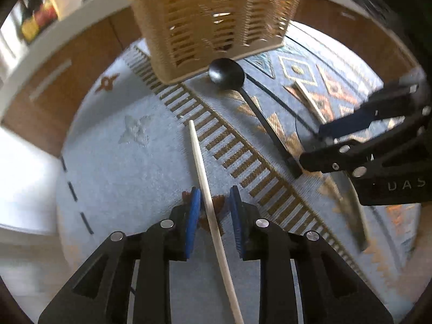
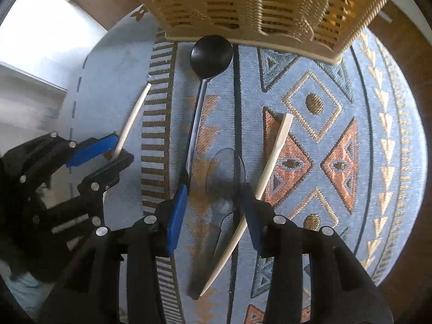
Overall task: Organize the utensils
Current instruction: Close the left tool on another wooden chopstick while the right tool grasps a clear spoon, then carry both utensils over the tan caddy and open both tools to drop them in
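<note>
Over a patterned mat (image 1: 121,162) on a wooden desk (image 1: 67,81), with the left gripper (image 1: 213,202) tipped steeply down: jaws narrow but not clamped, straddling a pale chopstick (image 1: 201,162) with a thin gap showing at each blue pad. Running from between those jaws straight ahead, with its far tip short of the basket (image 1: 216,13). Ahead of the jaws and a little right, a black spoon (image 1: 226,74), bowl touching or just short of the basket's foot, handle slanting back towards the right gripper (image 1: 310,147). From the right wrist, pointing straight down: right gripper (image 2: 213,210) with jaws open at a middling width, gripping nothing. Between them on the mat, a clear spoon (image 2: 225,167), blurred, bowl ahead of the tips. Under the right-hand jaw, a second chopstick (image 2: 275,156), crossing on a slant from ahead-right to behind the tips. Beside the left-hand jaw, the black spoon's handle end, touching or not, hard to tell. Well to the left of these jaws, the left gripper (image 2: 121,148) about its chopstick. Straight ahead, the basket again (image 2: 256,0), standing on the mat.
</note>
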A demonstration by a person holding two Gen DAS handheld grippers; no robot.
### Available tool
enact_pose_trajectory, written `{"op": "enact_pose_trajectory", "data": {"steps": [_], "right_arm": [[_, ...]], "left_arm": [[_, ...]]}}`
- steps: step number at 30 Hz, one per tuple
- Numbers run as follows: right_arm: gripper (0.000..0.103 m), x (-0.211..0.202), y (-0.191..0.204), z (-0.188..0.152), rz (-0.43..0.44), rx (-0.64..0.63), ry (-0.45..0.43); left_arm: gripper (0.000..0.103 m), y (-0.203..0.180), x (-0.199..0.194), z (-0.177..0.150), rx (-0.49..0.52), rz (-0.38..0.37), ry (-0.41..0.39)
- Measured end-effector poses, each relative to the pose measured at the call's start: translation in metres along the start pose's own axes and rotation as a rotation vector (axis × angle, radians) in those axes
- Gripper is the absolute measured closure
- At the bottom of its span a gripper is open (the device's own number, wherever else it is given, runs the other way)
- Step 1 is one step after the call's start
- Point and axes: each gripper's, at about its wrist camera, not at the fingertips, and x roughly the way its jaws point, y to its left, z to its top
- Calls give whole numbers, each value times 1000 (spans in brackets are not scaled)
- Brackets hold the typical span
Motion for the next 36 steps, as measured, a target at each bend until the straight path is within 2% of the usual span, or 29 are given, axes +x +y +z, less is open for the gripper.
{"op": "enact_pose_trajectory", "data": {"steps": [1, 2, 3, 5, 6, 8, 12, 17, 20, 24, 25, 27, 29, 33, 36], "right_arm": [[67, 1, 7, -1, -37, -21, -12], [71, 3, 14, -3, -85, -42, -24], [78, 5, 22, -12, -120, -59, -34], [87, 6, 31, -16, -134, -90, -60], [92, 6, 34, -19, -125, -93, -67], [98, 4, 38, -26, -78, -90, -86], [99, -10, 25, -42, -30, -83, -154], [99, -36, 9, -54, 85, -50, -261], [99, -69, 2, -60, 144, -50, -368], [99, -130, -15, -59, 202, -43, -564], [99, -145, -23, -54, 237, -28, -614], [99, -171, -41, -52, 304, -7, -692], [99, -201, -56, -51, 317, 5, -802], [99, -231, -73, -28, 344, 67, -931], [99, -243, -94, -2, 290, 151, -1026]], "left_arm": [[84, -2, 0, 0, 2, 8, -7], [95, -3, 0, -1, -4, 14, -20], [100, -3, 0, -1, -9, 23, -25], [100, -3, -1, -3, -29, 20, -49], [100, 0, -4, -5, -44, -2, -67], [100, 7, -10, -11, -98, -92, -115], [100, 19, -31, -20, -175, -184, -236], [100, 28, -67, -21, -240, -220, -398], [100, 36, -94, -18, -285, -259, -516], [100, 39, -137, 0, -311, -247, -715], [100, 44, -150, 7, -334, -249, -784], [99, 53, -168, 20, -366, -263, -862], [99, 58, -182, 36, -386, -264, -935], [99, 58, -199, 63, -401, -238, -1032], [99, 56, -200, 90, -412, -167, -1113]]}}
